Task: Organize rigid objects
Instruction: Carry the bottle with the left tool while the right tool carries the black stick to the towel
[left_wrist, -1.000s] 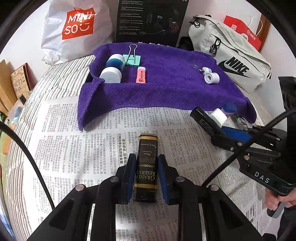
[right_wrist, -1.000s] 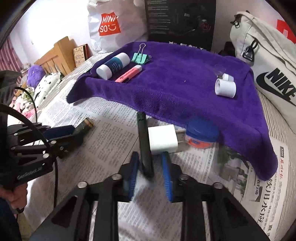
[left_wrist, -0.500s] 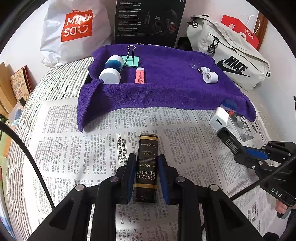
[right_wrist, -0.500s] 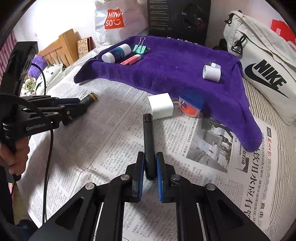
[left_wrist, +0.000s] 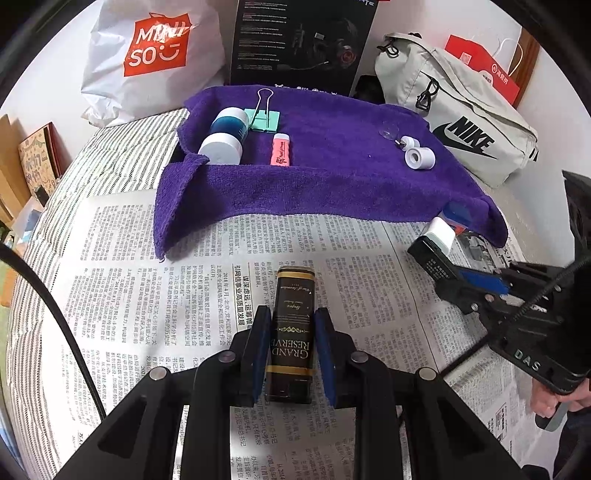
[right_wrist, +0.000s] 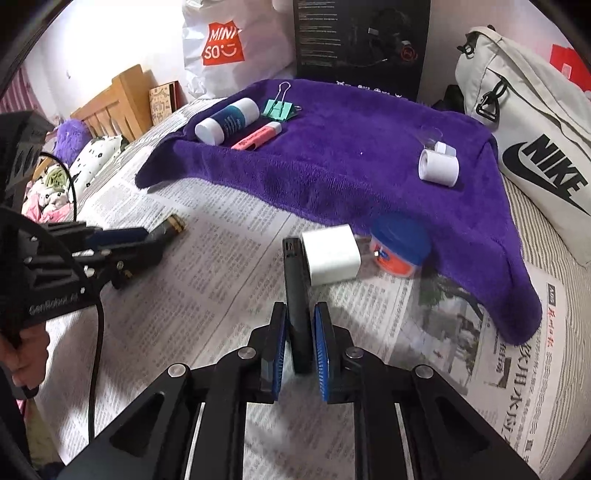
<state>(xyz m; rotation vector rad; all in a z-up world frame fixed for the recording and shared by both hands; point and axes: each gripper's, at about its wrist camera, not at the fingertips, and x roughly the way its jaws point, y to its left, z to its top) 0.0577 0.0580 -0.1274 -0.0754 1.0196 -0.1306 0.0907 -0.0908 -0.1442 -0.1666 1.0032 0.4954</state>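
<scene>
The left hand-held gripper (left_wrist: 292, 347) was closed on a dark rectangular tin with gold lettering (left_wrist: 293, 332), its blue pads pressed flat against the tin's two long sides. The tin lay lengthwise between the fingers and pointed away from the camera, just above or on the printed newspaper (left_wrist: 129, 295) spread over the bed; contact with the paper could not be told. Gripping the long flat faces probably gave the pads the widest bearing and kept the smooth tin from twisting.

The right hand-held gripper (right_wrist: 299, 345) was clamped on a slim black bar-shaped device (right_wrist: 295, 295), held edge-up so the pads met its broad sides. The far end of the device reached forward to touch or nearly touch a white cube-shaped charger plug (right_wrist: 330, 254) resting on the newspaper. Just beyond the plug sat a small round jar with a blue lid and orange base (right_wrist: 397, 247), at the hem of a purple terry towel (right_wrist: 351, 122).

Farther off, the towel seemed to serve as the sorting place. A white-capped blue bottle (left_wrist: 225, 136), a mint-green binder clip (left_wrist: 264, 118) and a pink highlighter (left_wrist: 280, 149) lay side by side at its left, and a small white roll (left_wrist: 419, 158) sat apart at its right. Both held things were well short of the towel, with open newspaper between.
</scene>
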